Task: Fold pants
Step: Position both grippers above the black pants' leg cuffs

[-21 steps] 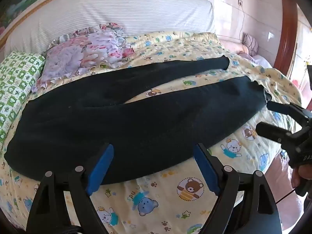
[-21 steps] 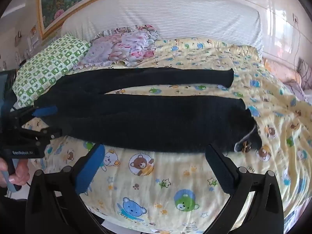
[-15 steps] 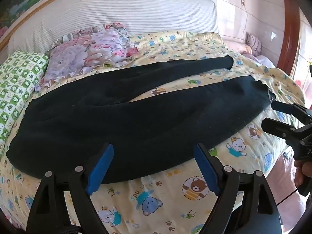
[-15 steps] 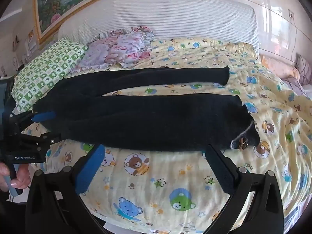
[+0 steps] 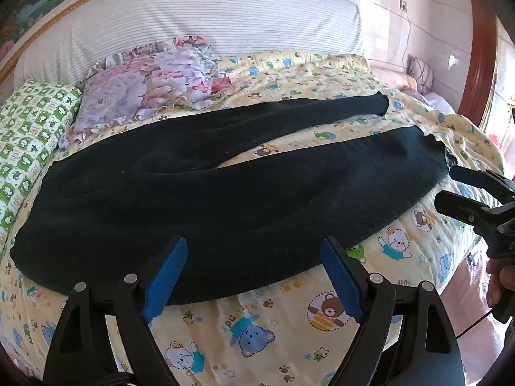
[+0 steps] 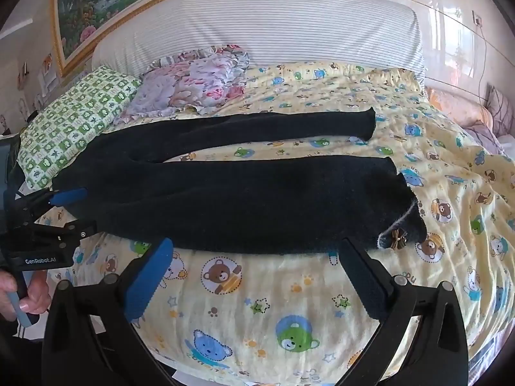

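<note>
- Since the earlier frames both grippers have eased slightly nearer the bed; the pants lie where they did.
- Pants: black, spread flat across the sheet, two legs parted in a narrow V. Waist end toward the green pillow, leg ends toward the opposite side.
- Near leg end carries a small bow with pale trim, seen in the right wrist view.
- Left gripper: fingers spread wide, blue pads over the near edge of the pants, gripping nothing. Contact with the cloth cannot be told.
- Right gripper: fingers spread wide, holding nothing, tips at the near hem of the near leg, right tip just beside the bow.
- In the left wrist view the right gripper stands at the near leg end, jaws apart, upper tip close to the cloth.
- In the right wrist view the left gripper flanks the waist end, jaws apart.
- Floral pillow lies beyond the pants, beside the green pillow; a striped headboard stands behind.
</note>
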Demonstrator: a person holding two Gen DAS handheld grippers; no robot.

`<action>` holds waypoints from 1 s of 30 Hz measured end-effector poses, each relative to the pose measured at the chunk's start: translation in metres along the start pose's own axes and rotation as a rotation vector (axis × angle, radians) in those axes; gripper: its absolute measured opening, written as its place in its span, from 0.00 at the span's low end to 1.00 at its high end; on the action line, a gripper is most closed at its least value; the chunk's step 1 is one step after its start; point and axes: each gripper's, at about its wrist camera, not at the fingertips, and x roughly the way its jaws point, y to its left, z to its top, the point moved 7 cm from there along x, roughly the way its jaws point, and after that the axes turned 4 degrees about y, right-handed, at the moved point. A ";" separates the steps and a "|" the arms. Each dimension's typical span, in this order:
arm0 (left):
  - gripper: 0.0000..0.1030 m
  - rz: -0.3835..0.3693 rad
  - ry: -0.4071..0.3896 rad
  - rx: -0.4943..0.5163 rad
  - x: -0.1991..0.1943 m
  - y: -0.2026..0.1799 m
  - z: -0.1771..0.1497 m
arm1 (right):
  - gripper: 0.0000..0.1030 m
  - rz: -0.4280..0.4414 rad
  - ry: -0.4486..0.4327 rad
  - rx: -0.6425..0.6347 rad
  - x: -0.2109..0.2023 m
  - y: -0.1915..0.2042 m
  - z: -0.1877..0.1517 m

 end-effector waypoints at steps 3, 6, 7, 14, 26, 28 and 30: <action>0.83 -0.006 0.002 -0.002 0.001 0.000 0.000 | 1.00 -0.002 0.000 0.005 0.000 0.001 0.001; 0.83 -0.011 0.003 -0.003 0.001 0.000 0.001 | 1.00 -0.001 0.000 0.010 0.002 0.000 0.001; 0.83 -0.013 0.005 -0.004 0.002 0.000 0.001 | 1.00 -0.001 0.000 0.012 0.002 0.000 0.001; 0.83 -0.021 0.007 -0.012 0.004 0.001 0.000 | 1.00 -0.003 0.005 0.010 0.004 -0.001 0.001; 0.83 -0.025 0.010 -0.026 0.006 0.005 0.001 | 1.00 -0.001 0.011 0.004 0.008 0.001 0.003; 0.83 -0.026 0.010 -0.029 0.005 0.005 0.001 | 1.00 0.001 0.011 0.002 0.009 0.003 0.003; 0.83 -0.027 0.010 -0.031 0.006 0.005 0.001 | 1.00 0.002 0.014 0.001 0.010 0.006 0.004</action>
